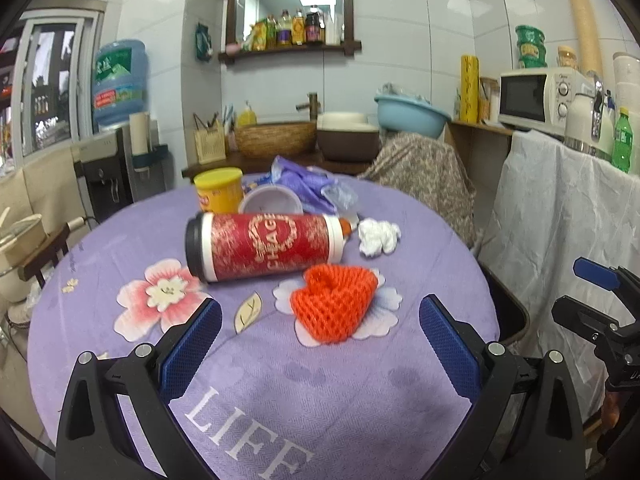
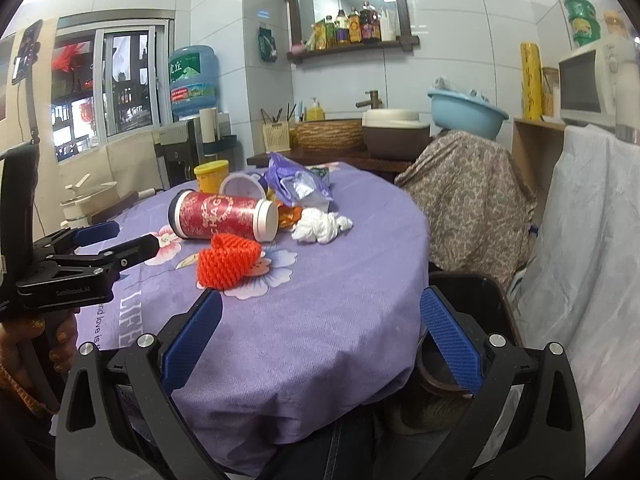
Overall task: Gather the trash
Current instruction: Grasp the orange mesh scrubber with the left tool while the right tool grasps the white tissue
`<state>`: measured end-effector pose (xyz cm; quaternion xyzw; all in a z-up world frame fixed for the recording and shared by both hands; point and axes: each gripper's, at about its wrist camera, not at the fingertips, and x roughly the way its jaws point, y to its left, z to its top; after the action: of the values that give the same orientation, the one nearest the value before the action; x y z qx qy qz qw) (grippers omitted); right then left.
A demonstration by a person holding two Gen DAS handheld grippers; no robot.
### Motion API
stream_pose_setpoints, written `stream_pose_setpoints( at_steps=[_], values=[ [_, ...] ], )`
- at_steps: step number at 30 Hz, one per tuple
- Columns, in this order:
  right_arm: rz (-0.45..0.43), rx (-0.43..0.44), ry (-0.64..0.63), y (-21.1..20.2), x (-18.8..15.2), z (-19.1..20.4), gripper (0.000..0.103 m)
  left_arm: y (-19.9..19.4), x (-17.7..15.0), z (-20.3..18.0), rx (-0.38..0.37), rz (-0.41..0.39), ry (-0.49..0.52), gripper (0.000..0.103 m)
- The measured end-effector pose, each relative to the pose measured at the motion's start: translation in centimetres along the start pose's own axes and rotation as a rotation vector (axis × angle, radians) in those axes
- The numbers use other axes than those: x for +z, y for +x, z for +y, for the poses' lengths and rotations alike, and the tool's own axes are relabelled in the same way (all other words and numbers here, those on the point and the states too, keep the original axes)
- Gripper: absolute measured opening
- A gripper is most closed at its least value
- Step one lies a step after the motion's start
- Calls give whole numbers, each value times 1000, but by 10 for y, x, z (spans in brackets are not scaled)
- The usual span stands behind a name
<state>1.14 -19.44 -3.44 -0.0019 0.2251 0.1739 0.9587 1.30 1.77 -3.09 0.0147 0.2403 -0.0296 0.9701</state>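
Gaping empty, both grippers' ribbed jaws before netted orange foam sleeve [image 1: 334,307], crumpled tissue [image 1: 378,237]

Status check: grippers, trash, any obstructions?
Left gripper open, empty. Right gripper open, empty. Orange foam net nearest, untouched; red cup lies behind it. Path clear.

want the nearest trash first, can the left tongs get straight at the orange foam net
Probably yes. The left tongs are open and empty, and the orange foam net lies just ahead on bare purple tablecloth, nothing between. The red cup lies behind it.
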Motion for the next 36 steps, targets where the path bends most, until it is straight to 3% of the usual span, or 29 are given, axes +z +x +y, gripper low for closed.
stream_pose_setpoints(
  at_steps=[5, 9, 22, 26, 31, 36],
  values=[
    [62, 9, 33, 15, -8, -8, 98, 35, 4, -1, -7, 114, 48, 98],
    [92, 19, 62, 25, -8, -14, 98, 59, 10, 1, -29, 156, 45, 97],
    [183, 48, 96, 61, -6, -30, 98, 113, 5, -5, -68, 333, 65, 67],
    [215, 64, 71, 78, 1, -27, 98, 111, 6, -4, -90, 326, 53, 59],
    [271, 96, 42, 113, 23, -26, 98, 110, 10, 2, -102, 319, 16, 39],
    [290, 116, -17, 151, 50, -20, 98, 108, 13, 1, -115, 305, 16, 30]
  ],
)
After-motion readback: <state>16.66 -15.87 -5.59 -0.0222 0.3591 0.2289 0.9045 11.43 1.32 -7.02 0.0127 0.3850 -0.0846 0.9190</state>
